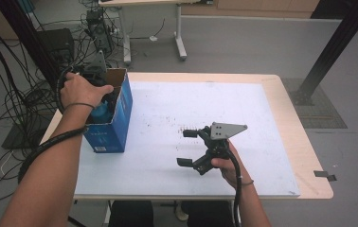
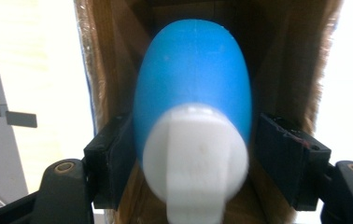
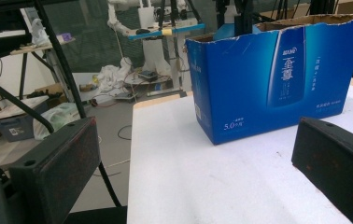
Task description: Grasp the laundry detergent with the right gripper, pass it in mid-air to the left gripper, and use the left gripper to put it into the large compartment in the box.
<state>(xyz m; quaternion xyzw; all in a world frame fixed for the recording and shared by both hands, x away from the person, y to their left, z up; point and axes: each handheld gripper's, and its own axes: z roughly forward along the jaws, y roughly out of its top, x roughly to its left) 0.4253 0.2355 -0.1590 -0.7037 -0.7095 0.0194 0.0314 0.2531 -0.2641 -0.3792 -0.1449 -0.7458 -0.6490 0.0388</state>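
Inside the open-topped blue box (image 1: 113, 120) at the table's left edge, a blue bottle (image 2: 193, 79) stands upright, long axis vertical, white cap (image 2: 195, 154) toward the left gripper (image 2: 198, 154). That gripper's pads flank the bottle; whether they press it is unclear. The right gripper (image 1: 186, 147) rests wide open, empty, on the white table (image 1: 167, 109).

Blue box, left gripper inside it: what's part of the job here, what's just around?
In the job:
- blue bottle with white cap, between the left gripper pads
- blue box holding it

Just around:
- right gripper, open, nothing in it
- white table
- floor cables
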